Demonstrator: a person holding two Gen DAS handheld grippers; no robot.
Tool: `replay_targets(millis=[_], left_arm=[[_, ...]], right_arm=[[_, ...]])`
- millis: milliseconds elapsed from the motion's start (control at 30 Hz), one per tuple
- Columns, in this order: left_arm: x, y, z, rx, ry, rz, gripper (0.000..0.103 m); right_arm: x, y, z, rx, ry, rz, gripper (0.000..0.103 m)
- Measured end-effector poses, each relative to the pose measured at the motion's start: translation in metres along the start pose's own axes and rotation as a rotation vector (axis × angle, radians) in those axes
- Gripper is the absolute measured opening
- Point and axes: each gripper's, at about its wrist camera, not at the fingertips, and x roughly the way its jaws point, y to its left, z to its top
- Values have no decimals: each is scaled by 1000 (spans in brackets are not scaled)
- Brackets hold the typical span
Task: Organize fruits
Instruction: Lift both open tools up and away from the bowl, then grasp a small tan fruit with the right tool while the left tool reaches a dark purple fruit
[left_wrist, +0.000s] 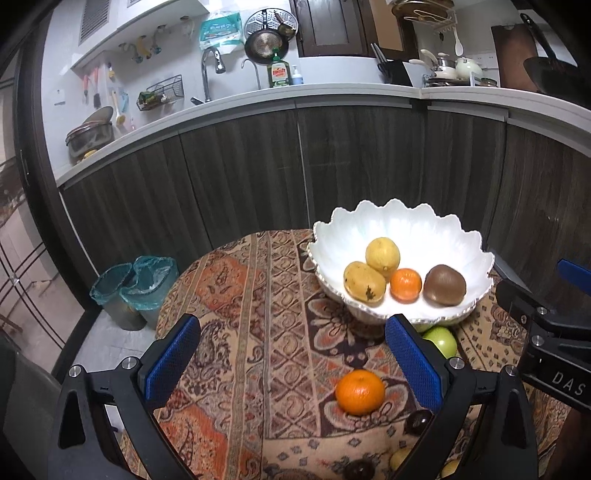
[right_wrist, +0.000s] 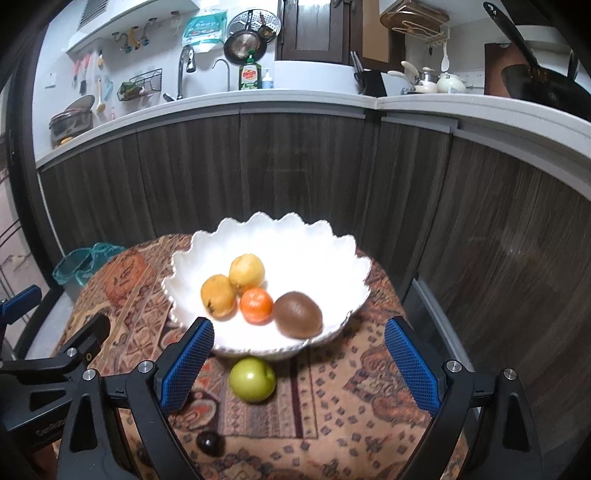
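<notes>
A white scalloped bowl (left_wrist: 469, 251) (right_wrist: 332, 254) stands on the patterned tablecloth and holds a lemon (left_wrist: 382, 255), a mango (left_wrist: 364, 282), a small orange (left_wrist: 405, 284) and a kiwi (left_wrist: 444, 284). A loose orange (left_wrist: 359, 392) lies on the cloth between my open left gripper's (left_wrist: 293, 363) fingers, nearer the right one. A green apple (right_wrist: 252, 379) (left_wrist: 441, 341) lies just in front of the bowl, between my open right gripper's (right_wrist: 299, 363) fingers. A dark plum (right_wrist: 209, 443) (left_wrist: 417, 422) lies nearer. Both grippers are empty.
The round table (left_wrist: 236, 295) is covered by a paisley cloth. More fruit, dark and yellow (left_wrist: 400, 458), lies at the near edge in the left wrist view. Two lined bins (left_wrist: 136, 291) stand on the floor to the left. Kitchen cabinets and a counter run behind.
</notes>
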Motion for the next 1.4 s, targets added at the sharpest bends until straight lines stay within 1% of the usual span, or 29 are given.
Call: replay_targets(millis=[267, 467, 667, 900, 1100, 1167, 1200, 1267, 1300, 1400], left_arm=[[-12, 4, -28, 1, -5, 14, 102], [-11, 3, -52, 9, 35, -1, 102], [-17, 4, -72, 0, 18, 4, 102], [-15, 6, -90, 8, 53, -1, 102], [-9, 2, -106, 30, 96, -20, 102], [-8, 1, -109, 37, 107, -28, 101], [-8, 1, -111, 39, 111, -33, 101], [-6, -1, -112, 45, 120, -48, 97], [-6, -2, -112, 49, 124, -53, 96], [-1, -4, -113, 55, 143, -73, 88]], right_arm=[[-9, 5, -27, -2, 27, 11, 95], [-12, 10, -52, -13, 68, 11, 94], [-11, 15, -76, -18, 108, 29, 94], [-13, 25, -97, -54, 132, 23, 94], [-16, 33, -114, -75, 160, 36, 84], [-15, 35, -119, -81, 173, 42, 77], [-14, 35, -121, -81, 181, 48, 76], [-13, 35, -125, -78, 191, 60, 70], [-13, 36, -126, -77, 197, 65, 69], [-11, 37, -130, -78, 211, 84, 62]])
